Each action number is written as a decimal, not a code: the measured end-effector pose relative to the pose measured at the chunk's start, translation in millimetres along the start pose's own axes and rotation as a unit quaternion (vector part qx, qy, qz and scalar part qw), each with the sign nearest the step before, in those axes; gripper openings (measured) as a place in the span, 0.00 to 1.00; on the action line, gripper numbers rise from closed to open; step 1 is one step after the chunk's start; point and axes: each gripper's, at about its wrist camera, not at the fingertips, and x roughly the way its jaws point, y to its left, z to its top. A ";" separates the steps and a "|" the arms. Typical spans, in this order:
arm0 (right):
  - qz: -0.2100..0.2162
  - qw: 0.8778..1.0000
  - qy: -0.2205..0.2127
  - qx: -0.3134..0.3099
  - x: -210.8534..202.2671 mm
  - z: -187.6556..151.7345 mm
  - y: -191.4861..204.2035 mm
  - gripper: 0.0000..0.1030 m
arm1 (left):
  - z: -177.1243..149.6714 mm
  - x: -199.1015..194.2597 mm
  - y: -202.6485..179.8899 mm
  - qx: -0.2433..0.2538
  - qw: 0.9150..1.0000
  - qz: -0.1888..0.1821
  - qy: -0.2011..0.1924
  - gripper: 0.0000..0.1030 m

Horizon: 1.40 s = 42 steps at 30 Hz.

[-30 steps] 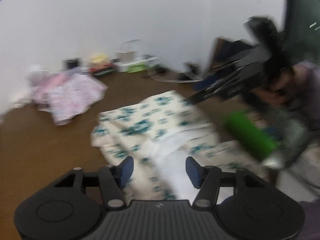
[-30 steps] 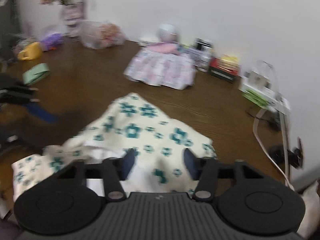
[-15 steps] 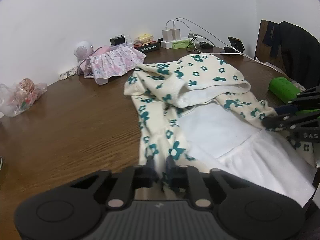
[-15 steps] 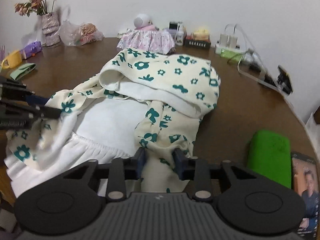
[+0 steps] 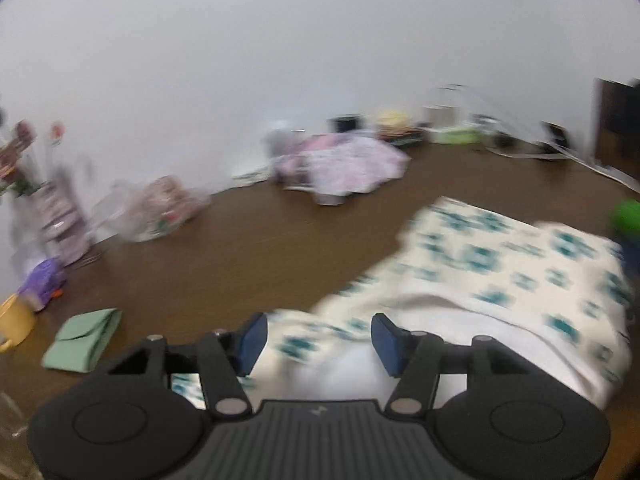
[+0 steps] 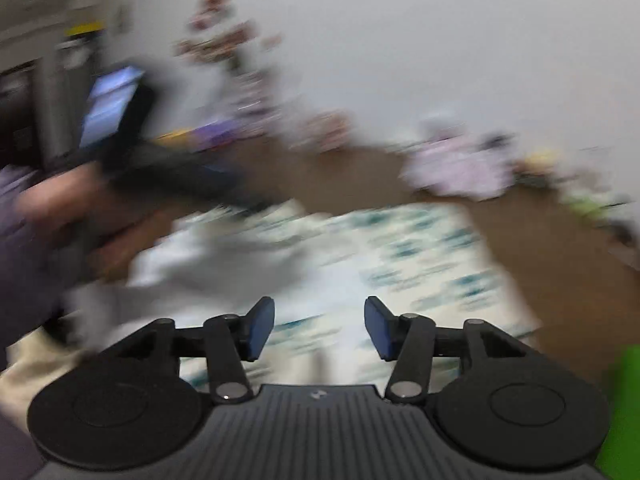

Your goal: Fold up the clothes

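Note:
A cream garment with teal flowers (image 5: 500,272) lies folded on the brown table (image 5: 248,248), its white lining showing near the front. My left gripper (image 5: 318,336) hangs over its near left edge, jaws opening, the blue pads apart and not pressing the cloth. In the blurred right wrist view the same garment (image 6: 404,256) lies ahead. My right gripper (image 6: 319,326) hovers over its near edge, jaws opening, pads clear of the fabric. A hand with the other gripper (image 6: 132,168) shows at the left.
A pink floral garment (image 5: 348,164) is piled at the back by the wall. A clear plastic bag (image 5: 156,208), a vase of flowers (image 5: 52,208), a purple toy (image 5: 42,280), a yellow cup (image 5: 14,320) and a green pouch (image 5: 82,344) crowd the left. A green object (image 5: 626,216) sits at the right.
Both grippers were shut on the flowered garment's sleeves half a second ago; both have let go and opened. Both views have swung and now blur with motion. The garment now lies more compactly folded.

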 end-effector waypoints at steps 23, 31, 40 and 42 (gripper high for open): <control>-0.284 0.951 0.048 0.109 65.8 48.5 -126.1 0.22 | -51.4 19.9 12.1 -0.020 0.991 -0.126 0.032 0.61; -0.189 0.979 0.005 0.073 36.2 45.8 -87.0 0.37 | -40.6 21.3 22.3 -0.017 0.992 -0.116 0.048 0.56; -0.192 0.978 0.075 -0.020 102.0 47.5 -61.1 0.23 | -26.6 13.4 -17.6 -0.017 0.978 -0.205 0.042 0.57; -0.304 0.951 0.046 0.028 106.3 67.2 -92.7 0.25 | -28.5 14.0 -28.5 0.000 0.979 -0.198 0.048 0.57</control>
